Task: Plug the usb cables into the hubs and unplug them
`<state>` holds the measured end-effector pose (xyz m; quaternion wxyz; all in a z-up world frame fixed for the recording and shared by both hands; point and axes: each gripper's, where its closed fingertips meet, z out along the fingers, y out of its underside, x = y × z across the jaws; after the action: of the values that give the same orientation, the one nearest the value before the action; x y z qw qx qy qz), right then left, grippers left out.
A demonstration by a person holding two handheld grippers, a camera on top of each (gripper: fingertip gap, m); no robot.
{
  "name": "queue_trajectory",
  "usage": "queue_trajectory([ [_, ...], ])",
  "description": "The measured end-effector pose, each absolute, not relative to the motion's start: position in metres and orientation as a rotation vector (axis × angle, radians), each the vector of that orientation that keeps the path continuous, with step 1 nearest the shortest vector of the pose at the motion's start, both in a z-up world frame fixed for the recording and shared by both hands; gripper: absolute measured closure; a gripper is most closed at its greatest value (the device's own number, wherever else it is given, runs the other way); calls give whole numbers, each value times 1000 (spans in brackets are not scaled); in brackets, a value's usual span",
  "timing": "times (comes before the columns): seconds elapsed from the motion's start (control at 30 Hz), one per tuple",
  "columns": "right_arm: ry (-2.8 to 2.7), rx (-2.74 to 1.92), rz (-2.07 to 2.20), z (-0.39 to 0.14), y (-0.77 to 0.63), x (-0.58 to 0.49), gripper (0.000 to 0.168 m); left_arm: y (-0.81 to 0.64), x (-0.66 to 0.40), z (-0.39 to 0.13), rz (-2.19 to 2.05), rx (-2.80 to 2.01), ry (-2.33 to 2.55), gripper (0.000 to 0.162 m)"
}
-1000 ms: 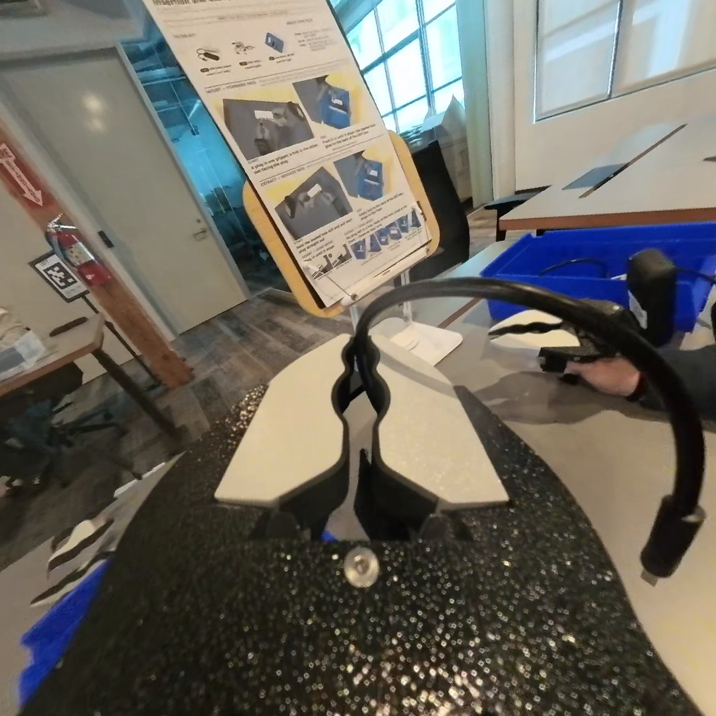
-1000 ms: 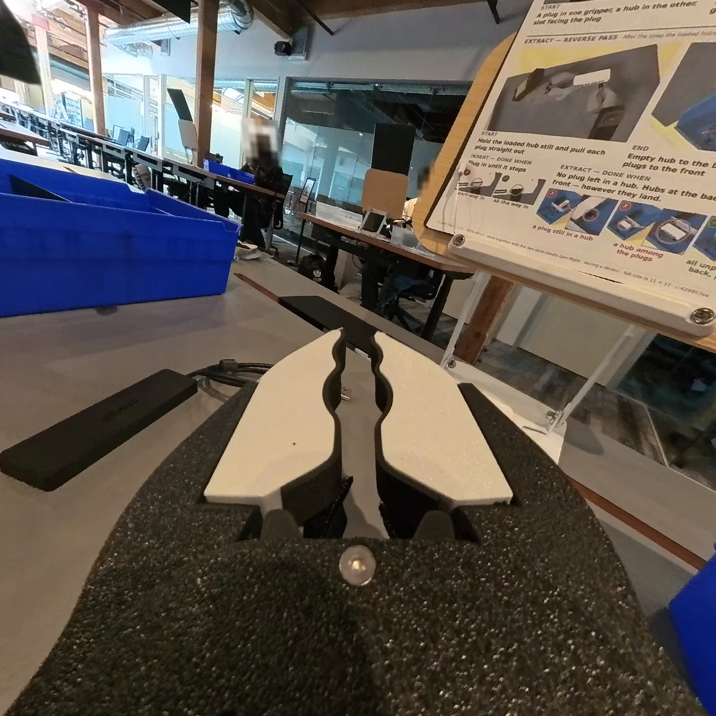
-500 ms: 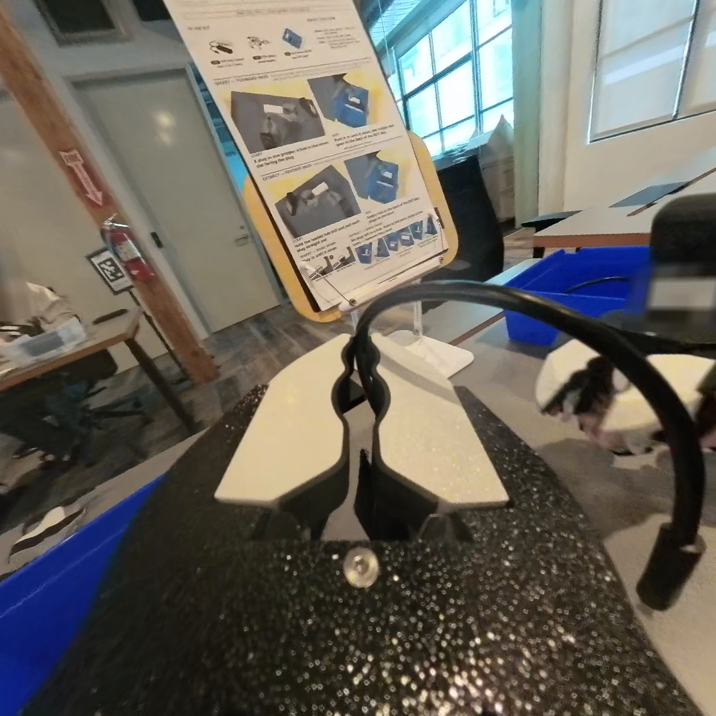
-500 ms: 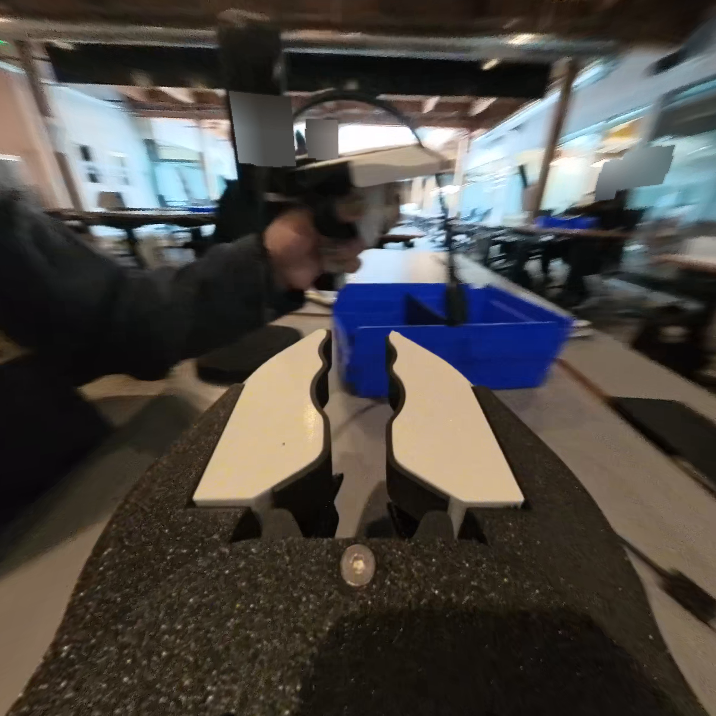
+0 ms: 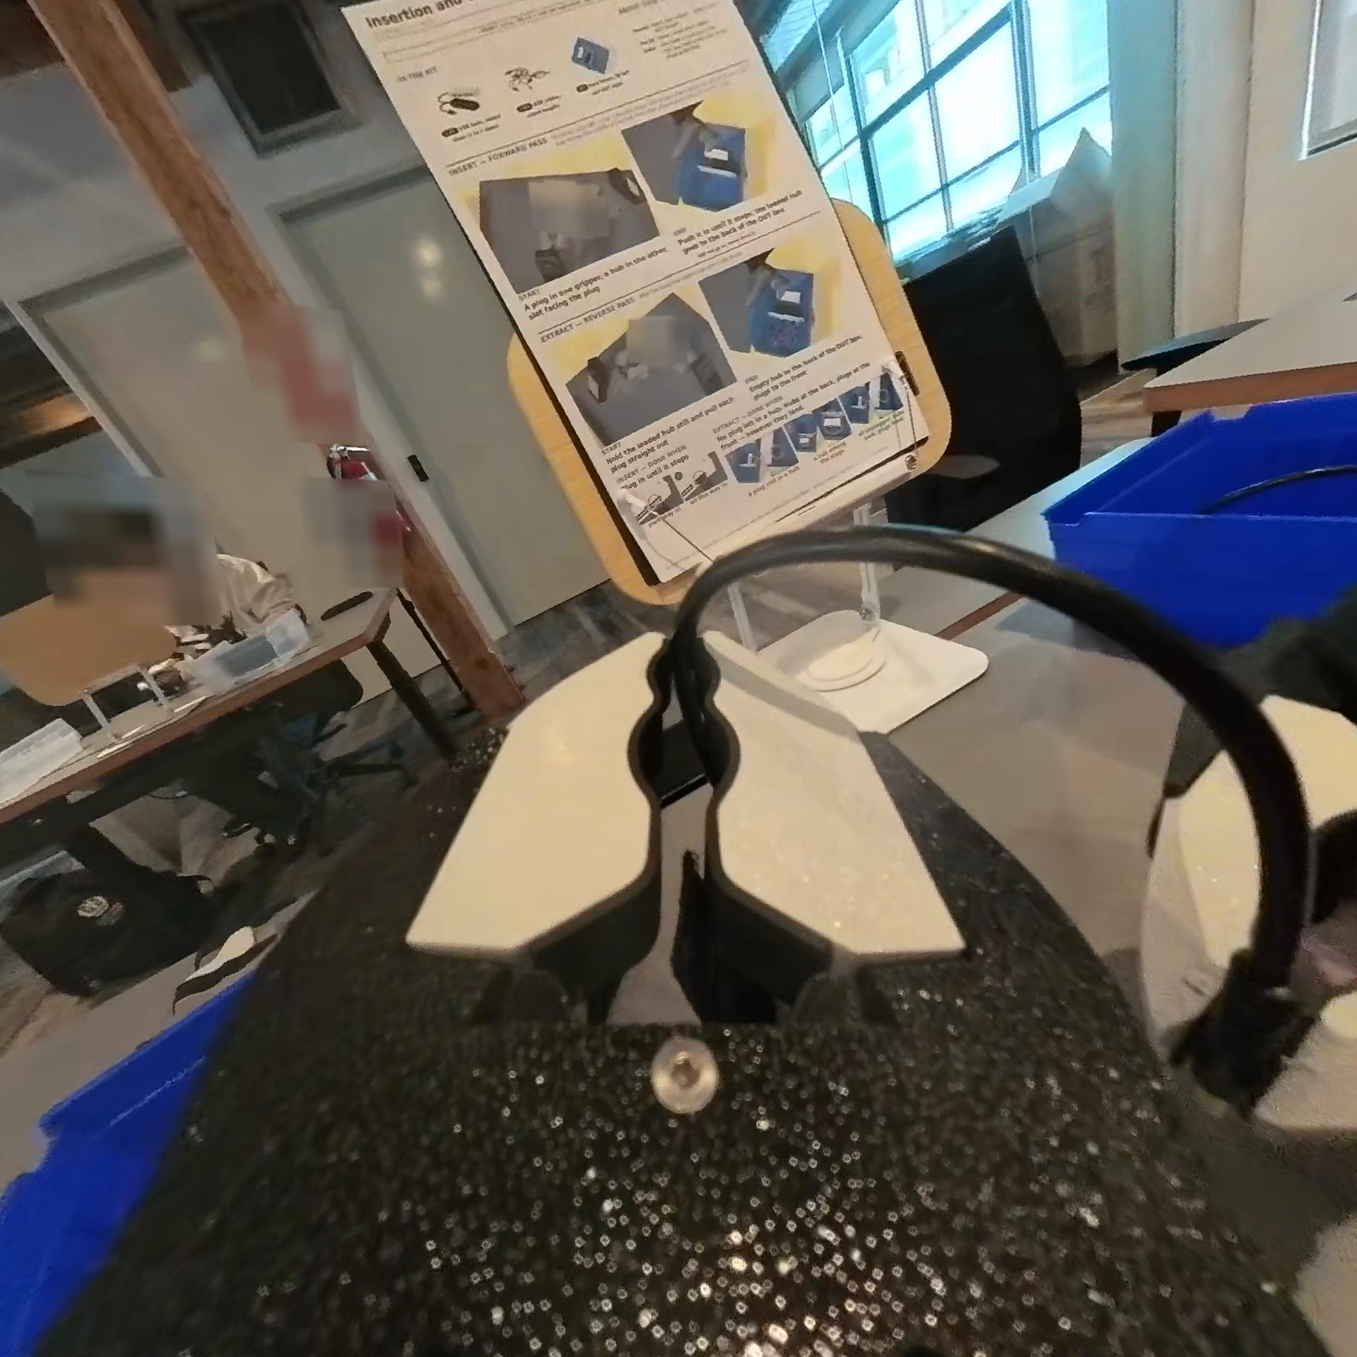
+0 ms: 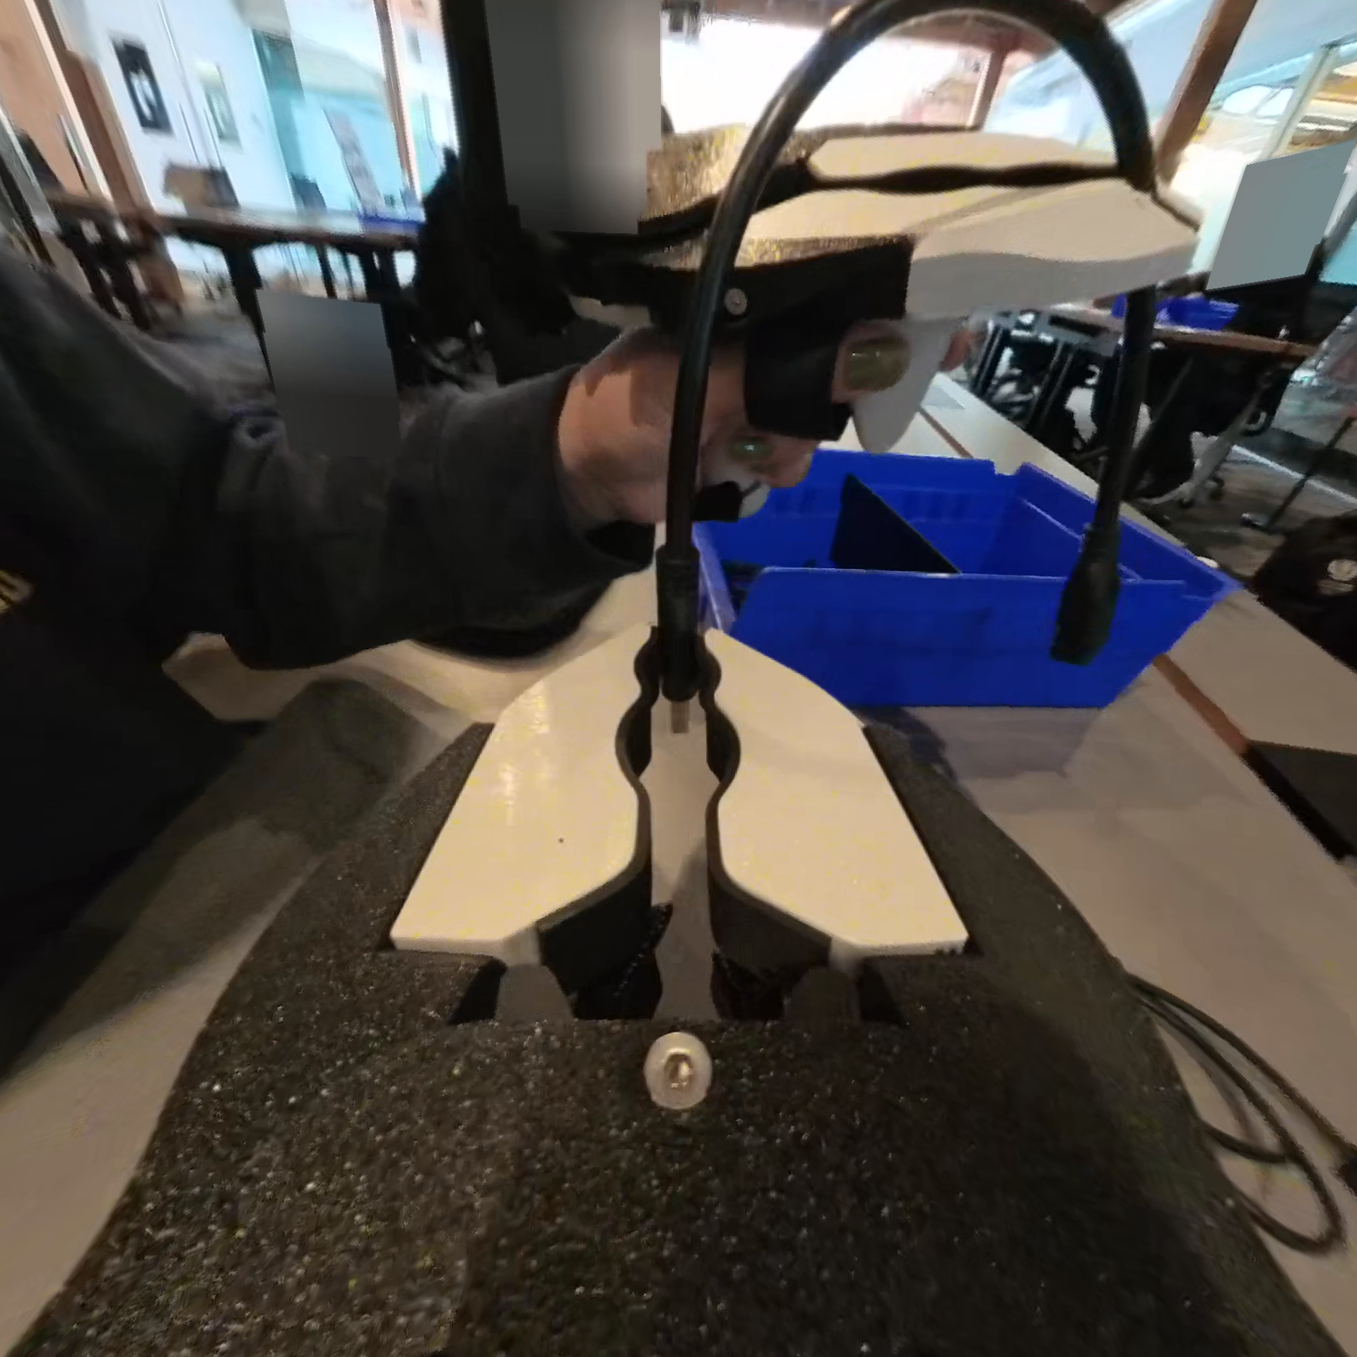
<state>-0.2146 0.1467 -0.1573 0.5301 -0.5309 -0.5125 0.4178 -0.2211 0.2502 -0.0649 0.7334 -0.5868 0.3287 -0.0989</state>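
Note:
A short black USB cable [image 5: 1028,580] is pinched in my shut left gripper [image 5: 679,661]. It arcs up and to the right, then down to a plug [image 5: 1241,1028] beside my blurred right gripper [image 5: 1248,844]. In the right wrist view my right gripper [image 6: 677,679] is shut around that plug [image 6: 677,587], whose metal tip shows between the fingers. The cable [image 6: 881,22] loops up over the left gripper [image 6: 1145,183], held level above. The other plug [image 6: 1087,602] hangs free in front of the blue bin. No hub is in view.
A blue bin [image 6: 918,639] with a black divider stands on the grey table behind the plug. Loose black cables [image 6: 1248,1101] lie at the right. A person's hand and dark sleeve [image 6: 367,514] reach in from the left. An instruction board [image 5: 661,294] and more blue bins [image 5: 1175,551] stand ahead.
My right gripper swung from facing the instruction board round to the left gripper, opened wider on the way, then closed on the cable's hanging plug. My left gripper kept hold of the cable.

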Motion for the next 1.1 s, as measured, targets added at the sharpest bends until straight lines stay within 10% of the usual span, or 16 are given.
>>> queue_trajectory([
  [0.33,-1379,-1336,407,-142,175,-153,160,209,-237,-79,-266,-1295,817,99],
  [0.6,-1594,-1360,-286,-158,190,-115,160,161,-206,-77,-188,-1094,933,91],
  [1.1,-1759,-1267,-475,-168,179,-115,159,163,-145,-150,102,-1161,1339,149],
])
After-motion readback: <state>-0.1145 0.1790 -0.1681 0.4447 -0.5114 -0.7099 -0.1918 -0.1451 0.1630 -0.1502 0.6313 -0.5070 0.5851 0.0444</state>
